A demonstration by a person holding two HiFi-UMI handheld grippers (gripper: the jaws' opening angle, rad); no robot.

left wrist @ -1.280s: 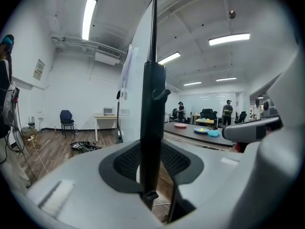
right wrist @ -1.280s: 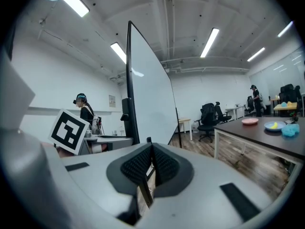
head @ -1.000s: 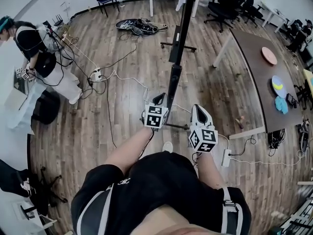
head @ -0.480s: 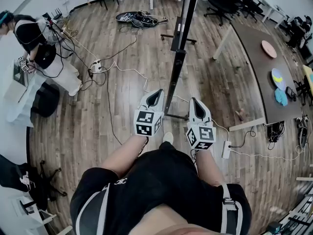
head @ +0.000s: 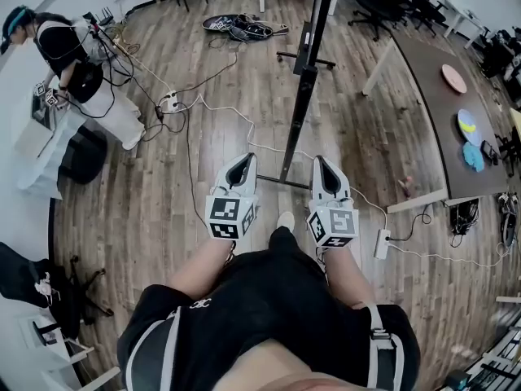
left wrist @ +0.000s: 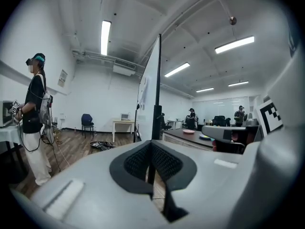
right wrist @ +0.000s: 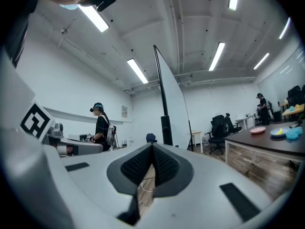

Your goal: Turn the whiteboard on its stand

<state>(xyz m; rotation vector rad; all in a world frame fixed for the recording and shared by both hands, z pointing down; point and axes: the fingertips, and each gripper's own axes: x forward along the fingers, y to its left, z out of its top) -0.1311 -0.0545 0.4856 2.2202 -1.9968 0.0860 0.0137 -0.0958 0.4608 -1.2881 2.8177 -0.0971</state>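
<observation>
The wooden floor (head: pixel 146 210) fills the head view. From it the whiteboard (head: pixel 321 2) rises at 12 o'clock, seen edge-on as a thin dark line on its stand (head: pixel 297 125). A long table (head: pixel 423 80) runs off at 2 o'clock, and a person (head: pixel 77 63) works at 10 o'clock, well apart.

The board is tall and its base looks narrow. A push placed high or off-centre would, I judge, rock the whole stand rather than swing the panel. A turning edge could also sweep toward the table.

The left claw (head: pixel 241 163) and the right claw (head: pixel 324 165) are both clenched on nothing. With their tips closed they can only nudge, and a nudge may slip off so thin a frame.

A white cable (head: pixel 247 133) trails across the floor by the stand's foot, and a power strip (head: pixel 381 243) lies at 4 o'clock. Either could snag a shifting base or a step.

The claws sit side by side, with the stand's foot between them and just ahead. Neither touches it. In the left gripper view the stand lies dead ahead at 12 o'clock past the closed tips. In the right gripper view the board lies at about 1 o'clock, beyond them.
</observation>
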